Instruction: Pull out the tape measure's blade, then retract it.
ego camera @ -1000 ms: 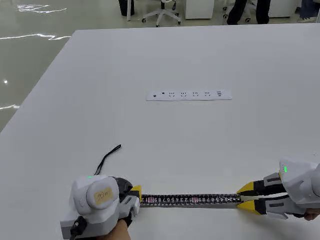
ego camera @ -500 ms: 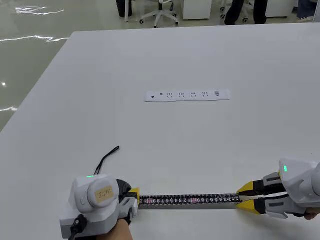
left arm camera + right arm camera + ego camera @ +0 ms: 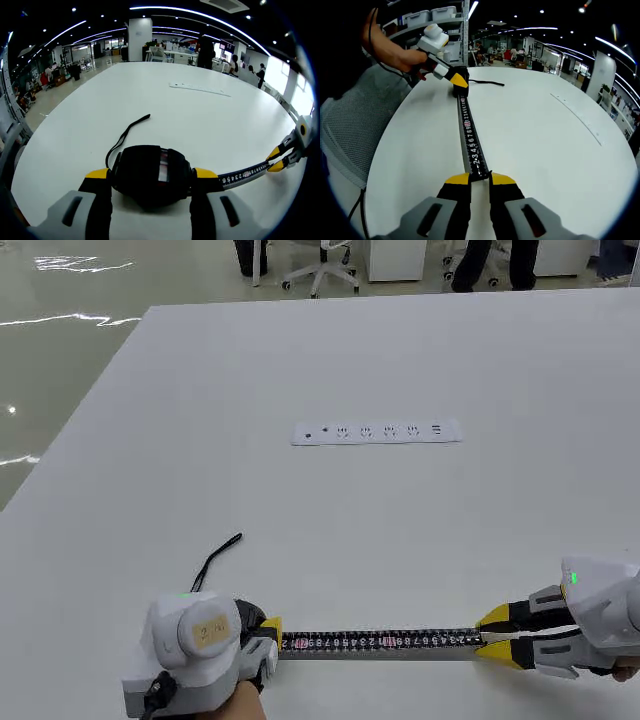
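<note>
Item: tape measure (image 3: 150,167), black case, at the near left edge of the tabletop (image 3: 400,530), clamped across its sides by the left gripper (image 3: 151,176), whose yellow-tipped jaws are closed about as wide as the case. Blade (image 3: 468,130): dark, printed with pale numerals, drawn out to the right in a straight line from the case mouth, running low along the tabletop; whether it rests on the surface or hangs just above cannot be told. Blade tip: pinched in the right gripper (image 3: 480,177), jaws narrowed almost together on it, at the near right of the tabletop, well apart from the case. Accessory: black wrist cord (image 3: 125,135), trailing from the case away across the surface, loose and curved. Stage, as judged: the pull-out looks done or nearly so, the return not yet begun. Handling advice: hold the case steady and unturned in the left gripper; hold the right gripper in line with the case mouth so the blade stays flat and untwisted; walk the tip back toward the case under a firm pinch instead of letting go, since a freed blade may whip and jolt the case. Surroundings: white power strip (image 3: 378,431) lying flat mid-tabletop, well clear of the blade; office chairs (image 3: 325,265) on the shiny floor beyond the far edge.
</note>
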